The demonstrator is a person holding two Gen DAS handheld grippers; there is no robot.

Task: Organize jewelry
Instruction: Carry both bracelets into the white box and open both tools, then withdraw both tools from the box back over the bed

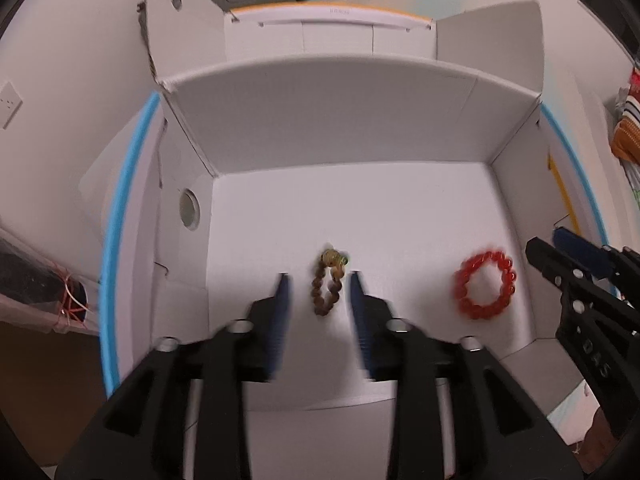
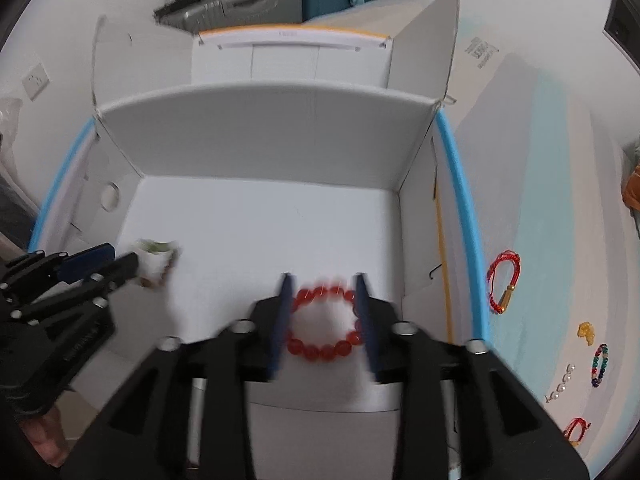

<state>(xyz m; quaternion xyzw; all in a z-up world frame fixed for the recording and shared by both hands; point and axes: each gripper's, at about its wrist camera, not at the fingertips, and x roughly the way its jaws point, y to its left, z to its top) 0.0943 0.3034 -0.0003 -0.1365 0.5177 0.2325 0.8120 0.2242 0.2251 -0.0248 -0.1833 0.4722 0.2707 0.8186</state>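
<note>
Down inside the open white cardboard box (image 1: 332, 128), both grippers hang with their tips pointing at its floor. Between the blue pads of the left gripper (image 1: 320, 284) lies a brown wooden bead bracelet (image 1: 329, 285), a larger yellowish bead at its far end; the jaws stand apart and clear of it on either side, so it rests loose on the box floor. To its right, well apart from it and near the right wall, lies the red bead bracelet (image 1: 485, 285).

From the right wrist view, the right gripper (image 2: 323, 286) straddles that red bead bracelet (image 2: 325, 326). Its jaws are spread, with the ring of red beads lying flat between them. The beads come very close to both pads, but motion blur keeps me from telling whether they touch; nothing looks squeezed or lifted.

Outside the box, past its right wall, more jewelry lies scattered on the pale blue-and-white table (image 2: 540, 208): a red cord bracelet (image 2: 503, 282), a small yellow piece (image 2: 585, 333), a loop of green, red and dark blue beads (image 2: 599, 365), a short string of pearls (image 2: 562, 385), and another red cord piece (image 2: 577, 430) near the edge of view. Grey and teal suitcases (image 2: 256, 2) stand beyond the box.
</note>
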